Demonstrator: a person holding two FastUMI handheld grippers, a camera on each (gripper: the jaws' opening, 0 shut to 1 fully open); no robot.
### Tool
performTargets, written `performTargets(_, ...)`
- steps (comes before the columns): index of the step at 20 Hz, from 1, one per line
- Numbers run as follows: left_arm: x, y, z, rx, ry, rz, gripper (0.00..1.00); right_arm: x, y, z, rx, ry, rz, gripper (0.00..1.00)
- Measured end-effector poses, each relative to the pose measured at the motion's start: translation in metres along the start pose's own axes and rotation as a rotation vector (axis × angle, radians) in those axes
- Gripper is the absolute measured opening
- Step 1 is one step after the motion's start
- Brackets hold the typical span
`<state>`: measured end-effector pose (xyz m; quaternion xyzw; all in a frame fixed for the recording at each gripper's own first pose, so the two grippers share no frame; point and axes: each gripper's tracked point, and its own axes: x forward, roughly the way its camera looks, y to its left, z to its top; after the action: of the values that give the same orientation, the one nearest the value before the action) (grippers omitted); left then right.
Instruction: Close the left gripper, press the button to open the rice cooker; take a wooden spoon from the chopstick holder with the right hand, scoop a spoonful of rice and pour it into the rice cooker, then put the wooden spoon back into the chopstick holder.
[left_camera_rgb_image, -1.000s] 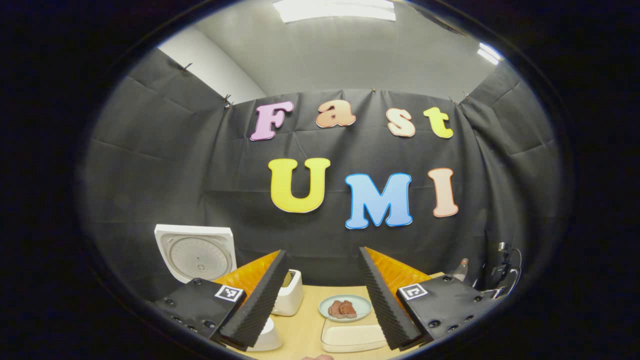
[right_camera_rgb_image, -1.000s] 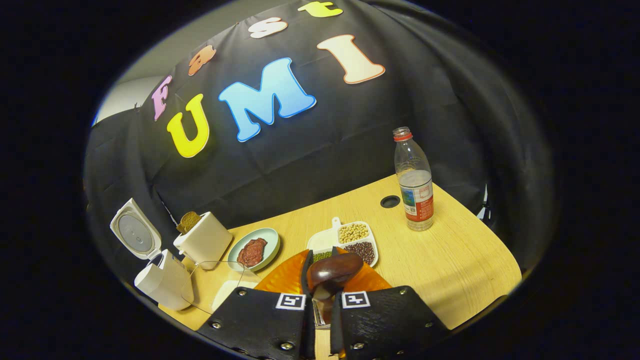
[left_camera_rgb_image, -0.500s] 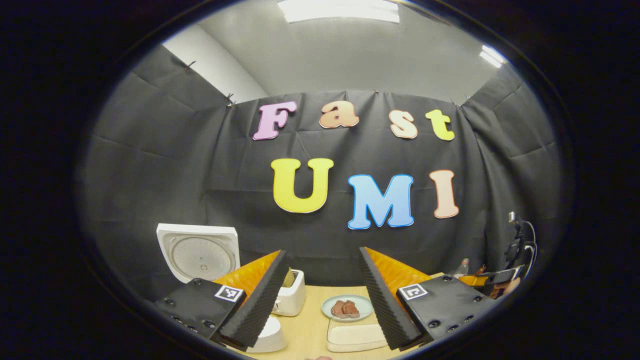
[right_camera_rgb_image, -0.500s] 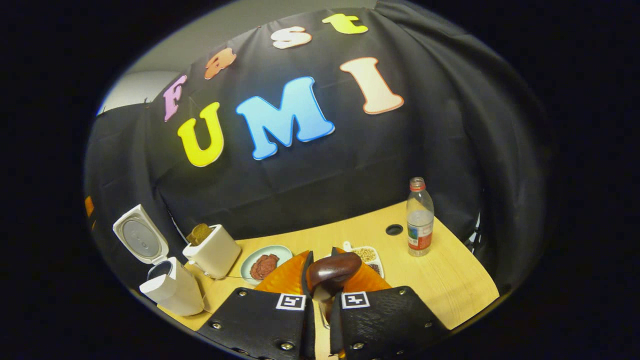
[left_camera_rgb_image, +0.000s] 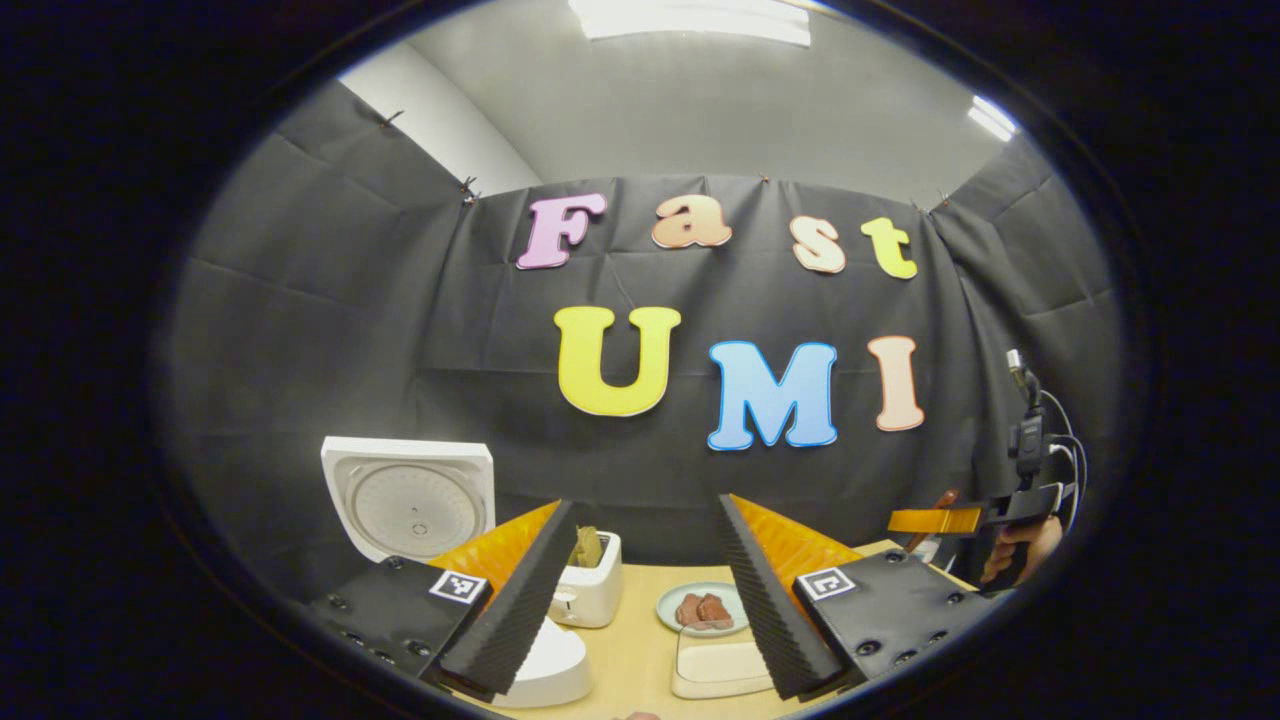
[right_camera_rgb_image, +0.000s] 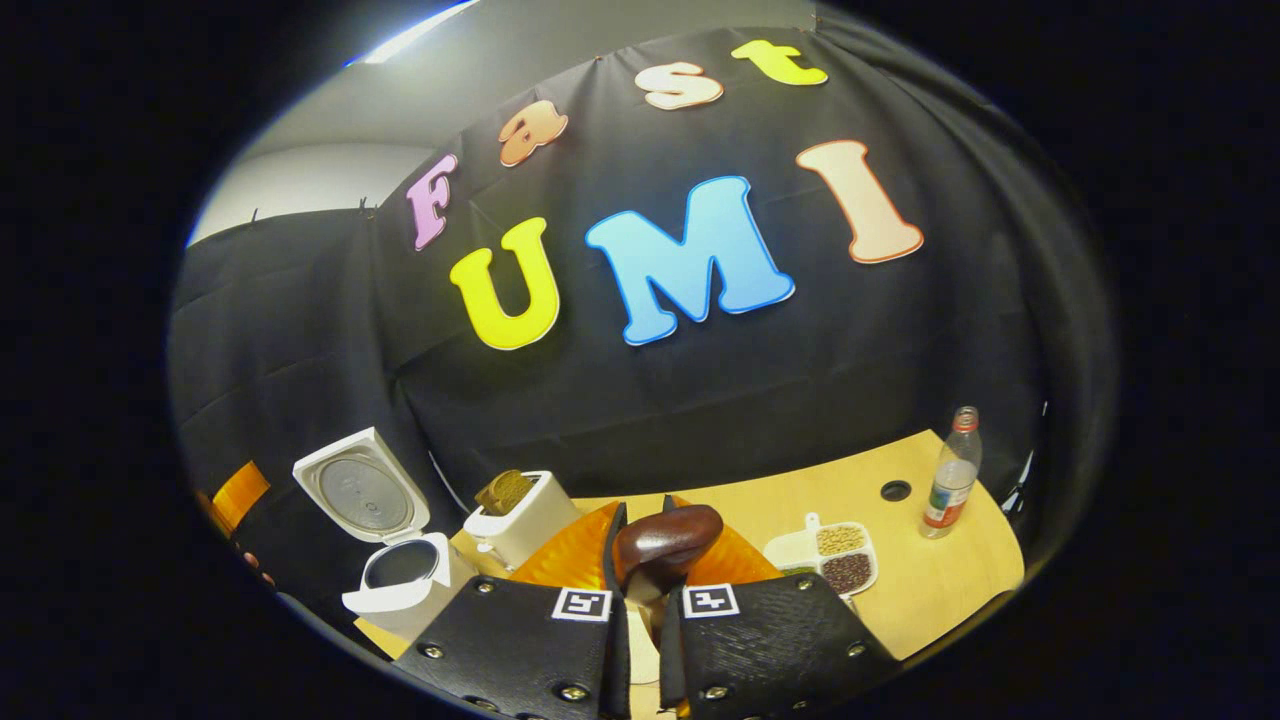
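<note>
Right gripper view has the right gripper (right_camera_rgb_image: 640, 590) pinching the wooden spoon (right_camera_rgb_image: 665, 541), bowl forward, with the open rice cooker (right_camera_rgb_image: 405, 580) low to its left.

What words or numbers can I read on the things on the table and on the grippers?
Water bottle label: too small and blurred to read.
Marker squares on the left gripper and right gripper: black-and-white patterns, no words.
Rice cooker, toaster: no writing visible.
So nothing here can be read.
</note>
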<state>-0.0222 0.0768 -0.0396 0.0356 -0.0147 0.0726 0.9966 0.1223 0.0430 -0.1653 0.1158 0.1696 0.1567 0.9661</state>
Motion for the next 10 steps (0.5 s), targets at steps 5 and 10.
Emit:
performTargets(5, -0.006, 0.024, -0.001, 0.044, -0.006, 0.023, 0.97, 0.032, 0.017, -0.035, -0.041, 0.063, -0.014, 0.12)
performTargets(10, -0.008, 0.040, -0.011, 0.045, 0.012, 0.030, 0.98, 0.066, 0.018, -0.081, -0.113, 0.132, -0.041, 0.12)
